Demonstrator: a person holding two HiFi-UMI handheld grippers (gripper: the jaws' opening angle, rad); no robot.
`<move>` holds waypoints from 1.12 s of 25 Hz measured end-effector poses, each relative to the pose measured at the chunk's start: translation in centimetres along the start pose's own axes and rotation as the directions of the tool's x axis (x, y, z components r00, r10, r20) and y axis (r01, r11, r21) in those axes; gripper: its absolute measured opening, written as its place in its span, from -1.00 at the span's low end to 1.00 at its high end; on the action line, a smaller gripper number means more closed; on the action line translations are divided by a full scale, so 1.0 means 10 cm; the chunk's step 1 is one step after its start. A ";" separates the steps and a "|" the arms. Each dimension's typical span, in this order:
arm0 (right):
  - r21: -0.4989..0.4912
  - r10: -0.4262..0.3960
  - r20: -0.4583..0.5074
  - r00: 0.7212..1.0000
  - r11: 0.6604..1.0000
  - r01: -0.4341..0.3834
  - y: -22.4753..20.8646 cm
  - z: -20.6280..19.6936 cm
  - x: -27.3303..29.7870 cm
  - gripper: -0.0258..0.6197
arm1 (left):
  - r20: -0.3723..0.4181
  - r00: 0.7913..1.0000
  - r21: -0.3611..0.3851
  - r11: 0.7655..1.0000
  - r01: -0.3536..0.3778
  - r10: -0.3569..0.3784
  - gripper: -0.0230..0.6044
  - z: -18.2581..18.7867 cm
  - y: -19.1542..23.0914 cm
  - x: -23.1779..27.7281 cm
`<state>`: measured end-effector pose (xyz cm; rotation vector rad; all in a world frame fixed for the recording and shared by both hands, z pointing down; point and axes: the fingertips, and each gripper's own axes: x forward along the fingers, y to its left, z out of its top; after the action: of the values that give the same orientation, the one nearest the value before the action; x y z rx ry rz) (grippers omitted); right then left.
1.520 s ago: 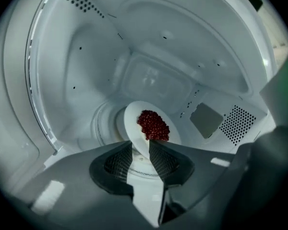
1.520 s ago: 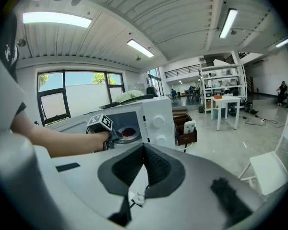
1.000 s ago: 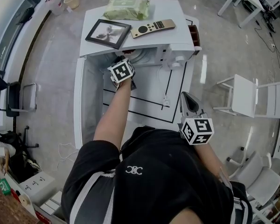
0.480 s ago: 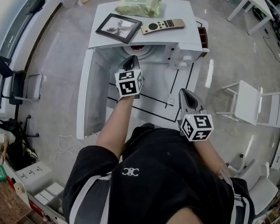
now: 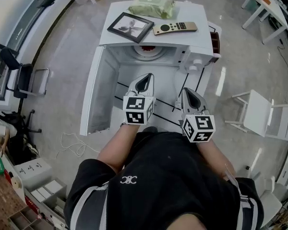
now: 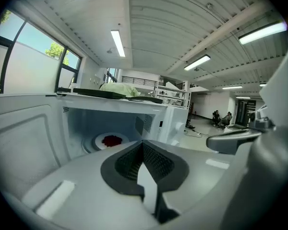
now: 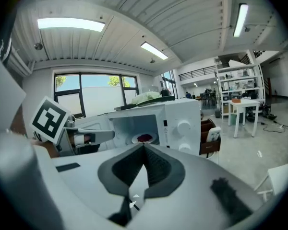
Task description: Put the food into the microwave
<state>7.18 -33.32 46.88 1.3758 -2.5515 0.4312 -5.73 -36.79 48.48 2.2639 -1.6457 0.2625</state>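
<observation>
The white microwave (image 5: 197, 56) stands with its door (image 5: 97, 92) swung wide to the left. Inside on the turntable lies a white plate of red food (image 5: 146, 51), also seen in the left gripper view as the plate (image 6: 110, 140) and in the right gripper view as the plate (image 7: 144, 138). My left gripper (image 5: 144, 79) hangs in front of the cavity, shut and empty, its tips (image 6: 143, 143) pointing at the opening. Beside it on the right, my right gripper (image 5: 188, 92) is also shut with nothing in it, its tips (image 7: 144, 146) pointing at the microwave front.
On the microwave's top lie a framed picture (image 5: 130, 26), a remote (image 5: 175, 28) and a green pack of wipes (image 5: 151, 5). A brown box (image 5: 214, 40) stands at its right side. A white chair (image 5: 259, 114) is at the right, a dark chair (image 5: 24, 73) at the left.
My left gripper drew back out of the microwave mouth, up and toward the person, with its jaws closed empty. The plate stayed inside. The right gripper shifted slightly toward the left one.
</observation>
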 end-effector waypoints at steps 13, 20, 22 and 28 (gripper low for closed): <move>-0.007 0.099 -0.014 0.995 0.995 -0.099 0.24 -0.02 0.14 -0.90 | -0.004 1.000 0.052 0.999 -0.003 0.003 -0.90 -0.09 -0.14 -0.21; 0.002 0.100 -0.026 0.995 0.995 -0.100 0.19 -0.04 0.17 -0.90 | 0.007 1.000 -0.006 1.000 0.002 -0.002 -0.90 -0.11 -0.13 -0.25; 0.003 0.102 -0.027 0.994 0.995 -0.102 0.19 -0.04 0.17 -0.90 | 0.008 1.000 -0.019 1.000 -0.004 0.004 -0.90 -0.12 -0.11 -0.26; 0.003 0.111 -0.032 0.993 0.994 -0.111 0.20 -0.05 0.15 -0.90 | -0.001 1.000 -0.009 1.000 -0.014 0.014 -0.90 -0.15 -0.10 -0.27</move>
<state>4.70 -33.26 47.55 1.2218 -2.6102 0.4695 -5.53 -33.52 48.79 2.2465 -1.6593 0.2594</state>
